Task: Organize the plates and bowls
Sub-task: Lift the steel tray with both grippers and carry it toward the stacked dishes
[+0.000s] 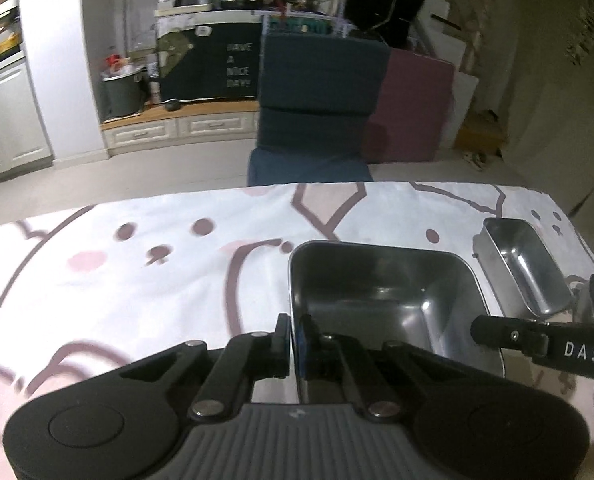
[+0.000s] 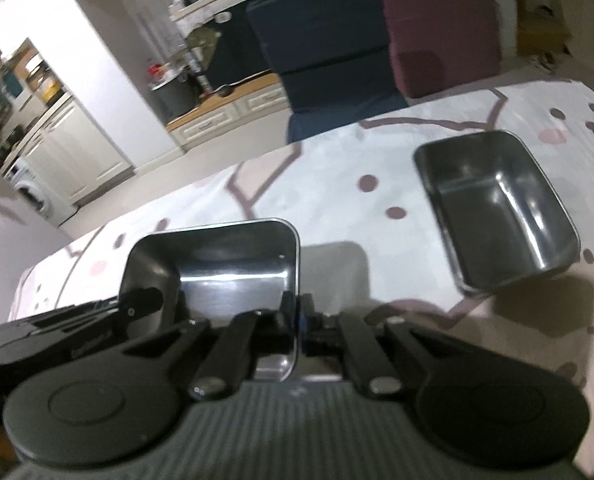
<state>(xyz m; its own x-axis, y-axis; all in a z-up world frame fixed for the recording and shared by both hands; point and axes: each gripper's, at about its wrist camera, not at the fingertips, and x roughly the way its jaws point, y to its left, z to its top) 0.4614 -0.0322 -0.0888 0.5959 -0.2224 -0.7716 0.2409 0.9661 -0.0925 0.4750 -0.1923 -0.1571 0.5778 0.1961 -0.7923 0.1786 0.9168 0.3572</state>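
Over patterned cloth (image 1: 137, 280): left gripper (image 1: 293, 344) and right gripper (image 2: 299, 320) each clamp opposite walls of steel pan (image 1: 381, 292).

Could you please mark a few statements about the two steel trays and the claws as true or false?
1. Both claws grip the same steel tray. True: the left claw pinches the left wall of the near tray and the right claw pinches its right wall.
2. The second tray is stacked inside the gripped one. False: it sits apart on the tablecloth, to the right.
3. Both trays are empty. True.
4. The tablecloth is plain blue. False: it is white with pink and brown cartoon marks.
5. A blue chair stands beyond the table's far edge. True.
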